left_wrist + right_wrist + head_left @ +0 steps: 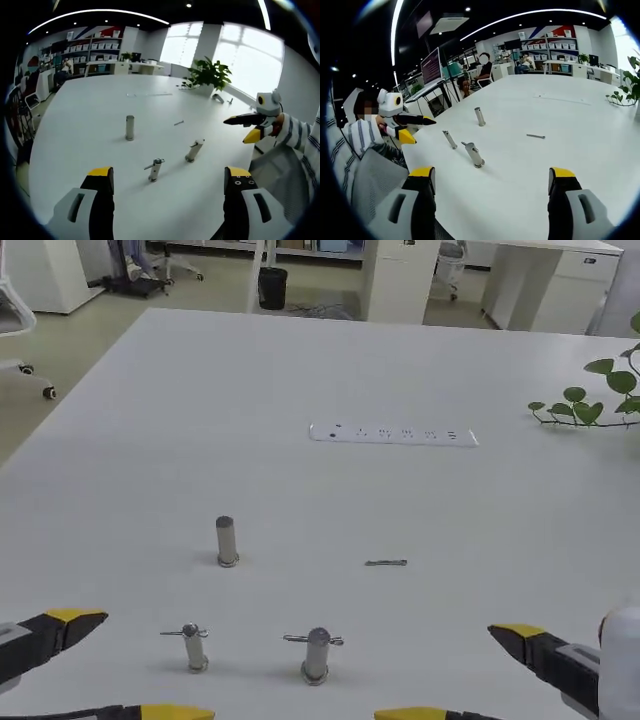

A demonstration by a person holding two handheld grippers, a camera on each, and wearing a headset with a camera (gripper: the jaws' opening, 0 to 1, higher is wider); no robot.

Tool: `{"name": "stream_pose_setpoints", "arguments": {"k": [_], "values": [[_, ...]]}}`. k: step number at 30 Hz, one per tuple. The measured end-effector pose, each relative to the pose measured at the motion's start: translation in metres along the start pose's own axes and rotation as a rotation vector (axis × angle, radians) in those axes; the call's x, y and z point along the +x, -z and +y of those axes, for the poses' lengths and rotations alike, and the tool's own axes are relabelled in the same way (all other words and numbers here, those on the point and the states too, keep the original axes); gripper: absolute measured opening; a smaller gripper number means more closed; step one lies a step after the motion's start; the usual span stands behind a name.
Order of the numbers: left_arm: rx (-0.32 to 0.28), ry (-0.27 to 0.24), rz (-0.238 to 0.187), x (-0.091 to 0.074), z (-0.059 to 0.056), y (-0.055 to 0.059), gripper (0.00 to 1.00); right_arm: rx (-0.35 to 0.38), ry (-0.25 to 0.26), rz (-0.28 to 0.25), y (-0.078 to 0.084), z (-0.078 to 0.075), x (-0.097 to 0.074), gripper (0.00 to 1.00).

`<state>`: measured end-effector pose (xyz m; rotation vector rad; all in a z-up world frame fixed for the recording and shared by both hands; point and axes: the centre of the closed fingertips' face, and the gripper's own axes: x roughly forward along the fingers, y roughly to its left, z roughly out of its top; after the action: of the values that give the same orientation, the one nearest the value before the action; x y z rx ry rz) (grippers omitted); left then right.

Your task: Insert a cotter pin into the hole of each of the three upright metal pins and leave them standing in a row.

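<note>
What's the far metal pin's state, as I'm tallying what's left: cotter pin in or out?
Out: the far metal pin stands bare; a cotter pin lies loose nearby.

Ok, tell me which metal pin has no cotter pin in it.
The far pin, alone at the back, bare on top. The near left pin and near right pin each carry a cotter pin.

White tabletop [450, 510] is mostly open. Near edge: two short upright obstacles, the front-left steel pin [195, 646] and front-right steel pin [316, 654], each with a cotter pin through it, clear gap between. Bare steel pin [227, 540] stands behind, well apart. Loose cotter pin [386, 562] lies flat, open surface all round. Flat white power strip [393, 434] and green leafy plant [600, 400] sit far back.
</note>
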<state>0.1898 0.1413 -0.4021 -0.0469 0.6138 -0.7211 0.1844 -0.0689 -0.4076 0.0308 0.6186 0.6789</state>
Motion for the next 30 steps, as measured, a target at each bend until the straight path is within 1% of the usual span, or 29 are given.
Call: {"name": "stream_pose_setpoints", "arguments": {"k": [3, 7, 12, 17, 22, 27, 28, 30], "values": [[0.008, -0.002, -0.013, 0.003, 0.004, -0.01, 0.89, -0.001, 0.002, 0.001, 0.0, -0.001, -0.002, 0.92], [0.029, 0.0, -0.012, 0.01, 0.007, -0.019, 0.89, 0.006, 0.008, -0.009, -0.003, -0.002, -0.004, 0.91], [0.045, 0.013, -0.019, 0.018, 0.009, -0.031, 0.89, 0.015, 0.011, -0.021, -0.005, -0.003, -0.006, 0.91], [0.075, 0.024, -0.004, 0.027, 0.011, -0.039, 0.89, 0.016, 0.016, -0.029, -0.008, -0.006, -0.009, 0.91], [0.093, 0.026, 0.0, 0.036, 0.016, -0.046, 0.88, 0.026, 0.031, -0.036, -0.007, -0.009, -0.011, 0.91], [0.124, 0.018, 0.005, 0.048, 0.022, -0.053, 0.86, 0.029, 0.028, -0.035, -0.006, -0.008, -0.013, 0.91], [0.133, 0.02, 0.009, 0.05, 0.022, -0.053, 0.86, 0.03, 0.027, -0.033, -0.005, -0.007, -0.013, 0.9], [0.148, 0.013, 0.031, 0.056, 0.026, -0.053, 0.84, 0.032, 0.025, -0.027, -0.003, -0.007, -0.012, 0.9]]}}
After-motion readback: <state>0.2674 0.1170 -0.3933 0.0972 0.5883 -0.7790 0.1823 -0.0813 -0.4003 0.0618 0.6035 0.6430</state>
